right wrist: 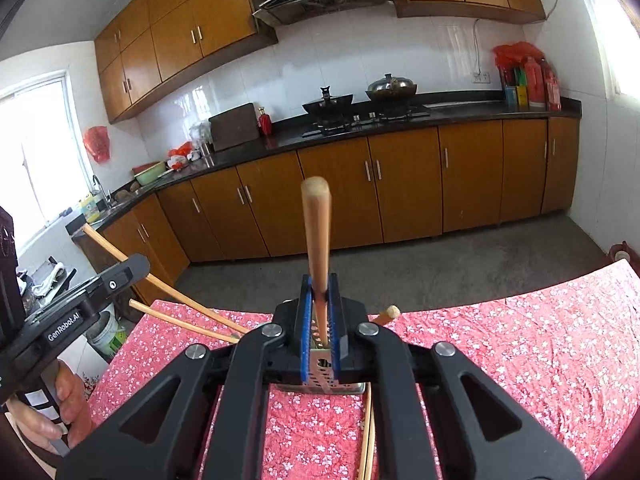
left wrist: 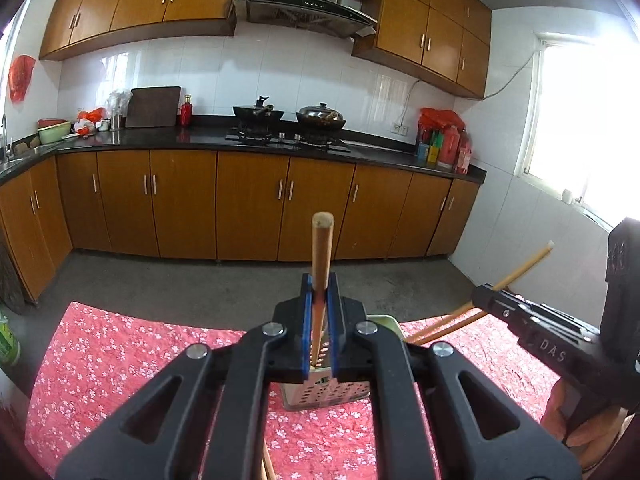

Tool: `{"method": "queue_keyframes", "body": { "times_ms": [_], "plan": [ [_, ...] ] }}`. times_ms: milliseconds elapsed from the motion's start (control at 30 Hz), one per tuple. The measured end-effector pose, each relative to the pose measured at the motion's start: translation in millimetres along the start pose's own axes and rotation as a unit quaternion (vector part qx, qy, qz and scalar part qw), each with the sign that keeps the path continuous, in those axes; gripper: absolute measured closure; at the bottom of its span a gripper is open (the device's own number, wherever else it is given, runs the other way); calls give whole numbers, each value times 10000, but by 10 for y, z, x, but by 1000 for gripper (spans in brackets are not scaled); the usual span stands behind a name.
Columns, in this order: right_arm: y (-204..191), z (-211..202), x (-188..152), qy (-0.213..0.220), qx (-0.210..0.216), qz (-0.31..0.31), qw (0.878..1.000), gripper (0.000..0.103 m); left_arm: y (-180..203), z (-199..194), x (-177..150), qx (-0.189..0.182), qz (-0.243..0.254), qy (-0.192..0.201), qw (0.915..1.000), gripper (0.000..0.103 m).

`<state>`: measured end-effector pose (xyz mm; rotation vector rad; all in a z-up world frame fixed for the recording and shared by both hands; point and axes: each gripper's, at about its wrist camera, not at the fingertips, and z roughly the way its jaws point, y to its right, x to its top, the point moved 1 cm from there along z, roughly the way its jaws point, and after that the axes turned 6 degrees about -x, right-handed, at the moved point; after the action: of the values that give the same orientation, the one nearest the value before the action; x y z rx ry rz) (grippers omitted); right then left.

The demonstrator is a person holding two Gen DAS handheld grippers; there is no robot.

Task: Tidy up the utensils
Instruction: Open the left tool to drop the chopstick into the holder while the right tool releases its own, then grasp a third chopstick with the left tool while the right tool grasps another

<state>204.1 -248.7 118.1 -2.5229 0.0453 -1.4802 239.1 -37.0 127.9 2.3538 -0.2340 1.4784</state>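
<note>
Over the red cloth [left wrist: 120, 344], both grippers [left wrist: 320, 300] [right wrist: 320, 300] pinch a chopstick [left wrist: 321, 248] [right wrist: 317, 232] each. Below stands a perforated holder [left wrist: 320, 394] with more chopsticks [right wrist: 188, 318] leaning out

Wood-fronted base cabinets [left wrist: 248, 204] under a black countertop [left wrist: 200, 140], gas hob carrying 2 woks [left wrist: 259, 113], the right one lidded [left wrist: 321, 114]; range hood [left wrist: 310, 4] above, dark cutting board [left wrist: 153, 107] leaning on white tiles, red bottle [left wrist: 186, 111] beside it, red-bagged bottles [left wrist: 442, 136] far right.
</note>
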Motion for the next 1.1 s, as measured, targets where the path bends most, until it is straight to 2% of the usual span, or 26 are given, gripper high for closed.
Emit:
{"method": "queue_keyframes", "body": {
  "times_ms": [67,100,367,500,567,667,767,900,1000,1100],
  "plan": [
    [-14,-47,16,79,-20,-13,10000,73,3,-32,16,31,36,48,10000,89],
    [-14,-63,31,114,-30,-13,9999,70,9,-65,30,62,61,88,9999,87],
    [156,-584,64,675,-225,101,9974,70,-101,-526,92,237,-40,486,9985,82],
    [381,-700,-100,605,-561,149,9965,70,-290,-820,-94,648,8,532,9965,80],
    [546,-637,-326,343,-842,162,9957,70,-433,-889,-311,858,25,386,9956,79],
    [739,-345,-755,-376,-951,276,9944,72,-622,-853,-625,1071,75,43,9942,79],
    [783,-25,-1214,-1103,-825,359,9898,81,-783,-689,-1020,1165,-1,-436,9922,79],
    [667,366,-1732,-1898,-601,332,9794,85,-885,-477,-1556,1004,-210,-1018,9895,79],
    [572,506,-1914,-2114,-568,278,9754,85,-879,-364,-1806,824,-373,-1326,9870,79],
    [503,520,-2018,-2103,-645,131,9754,87,-826,-294,-1979,678,-425,-1521,9851,79]
  ]
}}
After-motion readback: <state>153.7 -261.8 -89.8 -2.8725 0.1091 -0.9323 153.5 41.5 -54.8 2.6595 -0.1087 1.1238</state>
